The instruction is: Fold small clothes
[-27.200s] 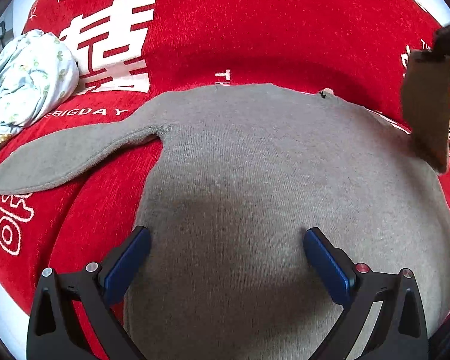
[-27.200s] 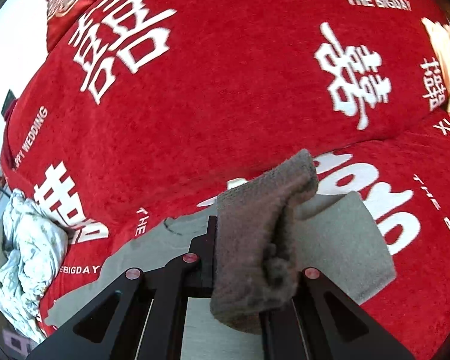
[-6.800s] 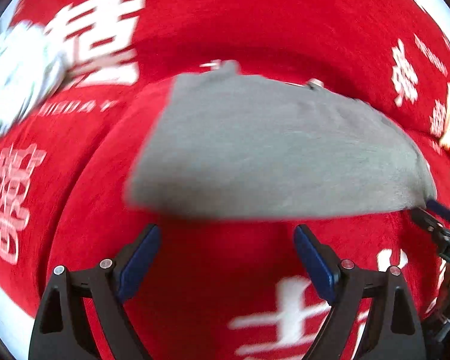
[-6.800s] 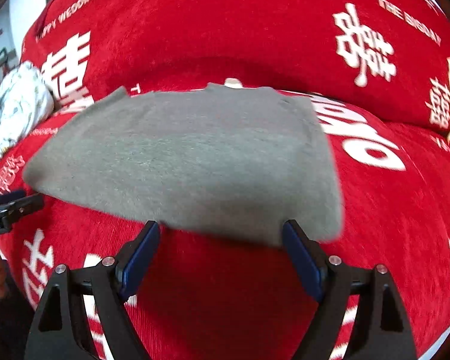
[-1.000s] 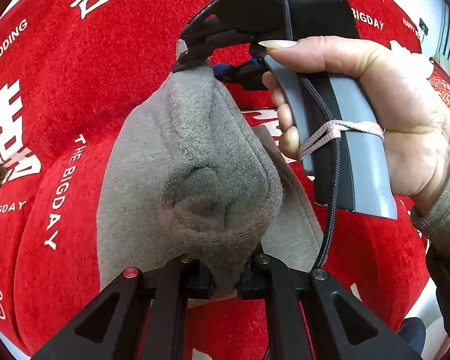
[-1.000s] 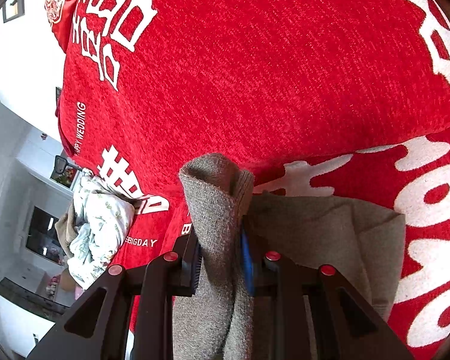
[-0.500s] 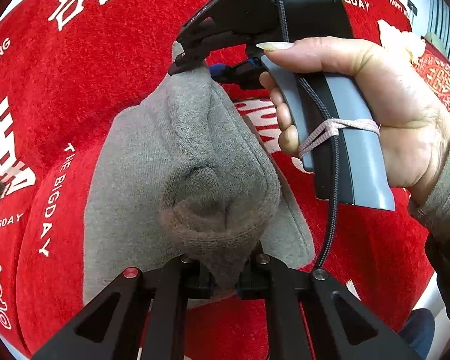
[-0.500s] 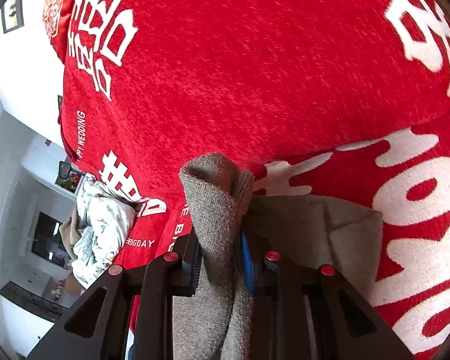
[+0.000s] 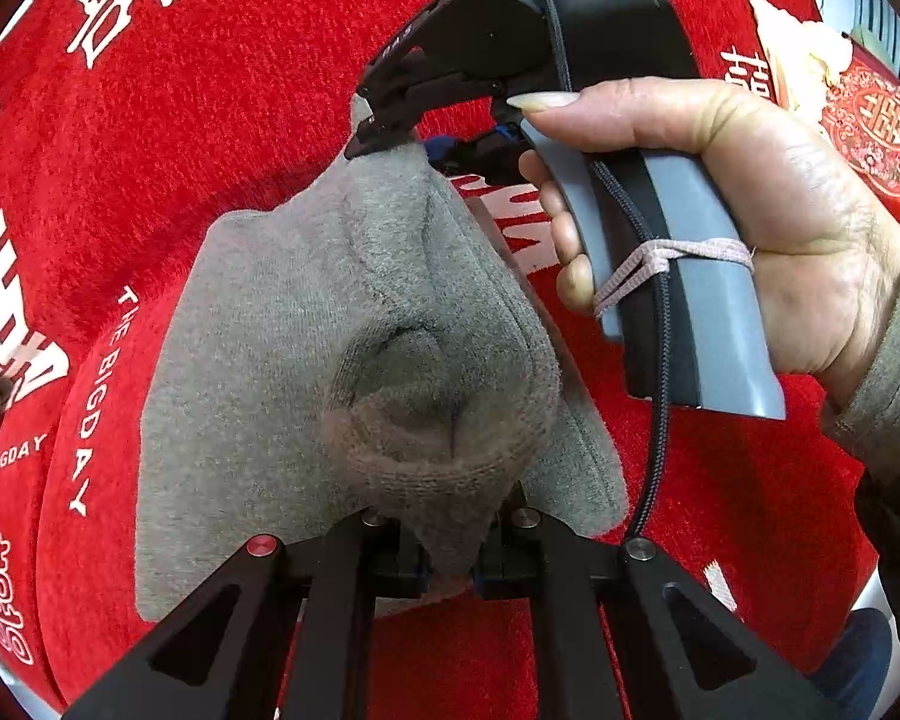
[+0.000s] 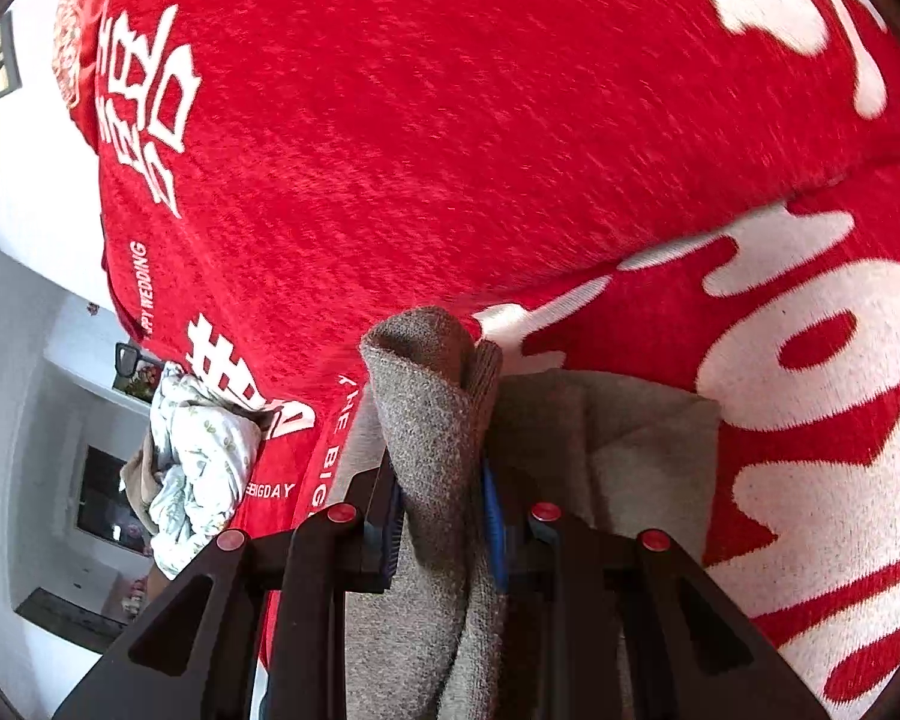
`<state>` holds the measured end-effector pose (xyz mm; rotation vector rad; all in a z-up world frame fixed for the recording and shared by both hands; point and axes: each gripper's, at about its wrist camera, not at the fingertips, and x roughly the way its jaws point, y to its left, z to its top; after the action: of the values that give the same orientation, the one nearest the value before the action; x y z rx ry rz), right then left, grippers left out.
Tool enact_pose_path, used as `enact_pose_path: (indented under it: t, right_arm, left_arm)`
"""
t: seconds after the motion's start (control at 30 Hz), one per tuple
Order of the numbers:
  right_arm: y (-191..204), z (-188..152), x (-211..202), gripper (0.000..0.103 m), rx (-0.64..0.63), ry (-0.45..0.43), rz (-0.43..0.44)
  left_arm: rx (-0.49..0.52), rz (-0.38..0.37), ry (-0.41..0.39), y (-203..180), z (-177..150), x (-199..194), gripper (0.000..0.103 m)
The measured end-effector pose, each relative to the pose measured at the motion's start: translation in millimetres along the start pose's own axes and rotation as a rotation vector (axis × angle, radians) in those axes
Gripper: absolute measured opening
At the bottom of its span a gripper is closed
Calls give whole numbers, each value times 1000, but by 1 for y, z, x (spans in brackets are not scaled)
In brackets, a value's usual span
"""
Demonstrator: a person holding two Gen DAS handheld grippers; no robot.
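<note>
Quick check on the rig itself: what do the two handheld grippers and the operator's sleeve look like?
Left gripper: black triangular finger frames, red and silver screws. Right gripper: black head, grey handle, black braided cable, pinkish cord wrap; blue pads. Sleeve: olive-grey knit.

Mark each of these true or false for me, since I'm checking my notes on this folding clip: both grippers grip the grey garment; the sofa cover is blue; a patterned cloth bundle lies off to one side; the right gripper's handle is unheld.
1. Both grippers grip the grey garment: true; left gripper and right gripper pinch it.
2. Sofa cover is blue: false, red with white lettering.
3. Patterned cloth bundle lies aside: true.
4. Right handle unheld: false, a hand grips it.
</note>
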<state>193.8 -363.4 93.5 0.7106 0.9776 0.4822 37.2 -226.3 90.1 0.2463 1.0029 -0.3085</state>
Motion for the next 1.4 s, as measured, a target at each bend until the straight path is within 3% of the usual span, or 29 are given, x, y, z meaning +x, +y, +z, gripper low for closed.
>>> enact_pose_path:
  t: [0.93, 1.4]
  right_arm:
    - [-47, -5, 5, 25, 80, 5, -52]
    - [-32, -3, 5, 26, 35, 3, -166]
  left_arm:
    - [56, 37, 21, -25, -1, 21, 10]
    - [53, 26, 11, -27, -3, 19, 10]
